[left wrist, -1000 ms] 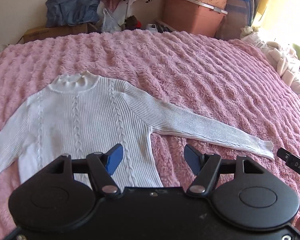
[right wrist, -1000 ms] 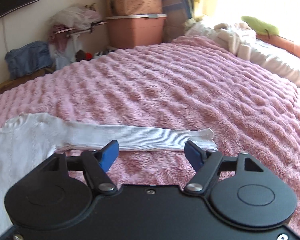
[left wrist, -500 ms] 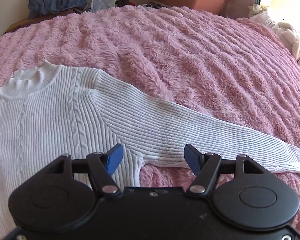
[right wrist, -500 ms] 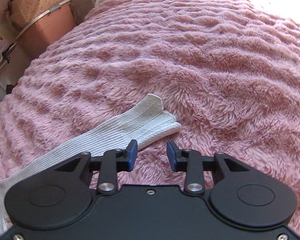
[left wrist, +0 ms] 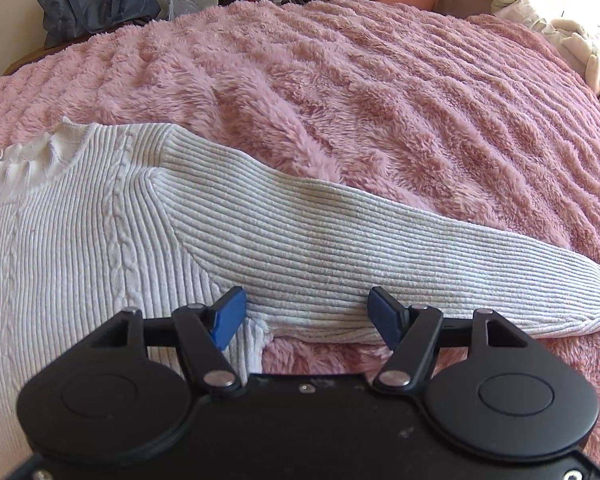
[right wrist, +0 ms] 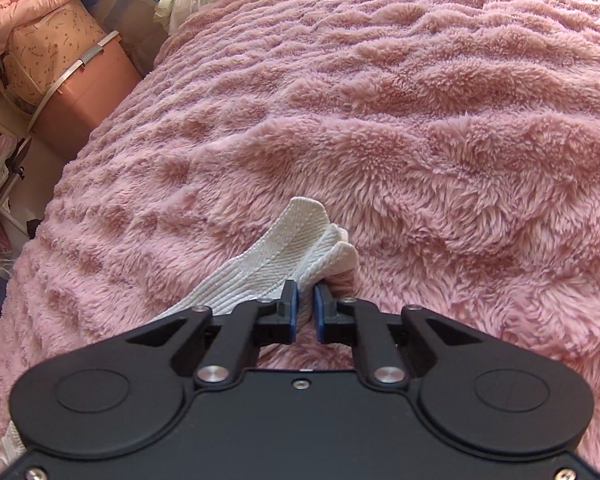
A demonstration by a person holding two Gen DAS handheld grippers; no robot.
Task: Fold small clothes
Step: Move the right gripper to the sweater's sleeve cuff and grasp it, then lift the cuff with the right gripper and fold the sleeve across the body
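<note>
A white ribbed sweater (left wrist: 80, 260) with cable stitching lies flat on a fluffy pink blanket (left wrist: 380, 100), collar at the upper left. Its sleeve (left wrist: 340, 248) stretches out to the right. My left gripper (left wrist: 306, 314) hovers open just over the armpit where sleeve meets body, with nothing pinched between its blue pads. In the right wrist view the sleeve's cuff (right wrist: 300, 236) bunches up in front of my right gripper (right wrist: 306, 308). Its jaws are closing and stand almost together, the pads pressing on the cuff's edge.
The pink blanket (right wrist: 420, 140) spreads wide beyond the sweater. A pink storage box (right wrist: 80, 80) and a dark blue bag (left wrist: 96, 0) stand past the bed's far edge. White bedding (left wrist: 580, 48) is piled at the right side.
Both grippers came down close to the sweater. The right one rolled and its jaws went from wide apart to pinching the cuff. The left stayed open and settled over the armpit.
</note>
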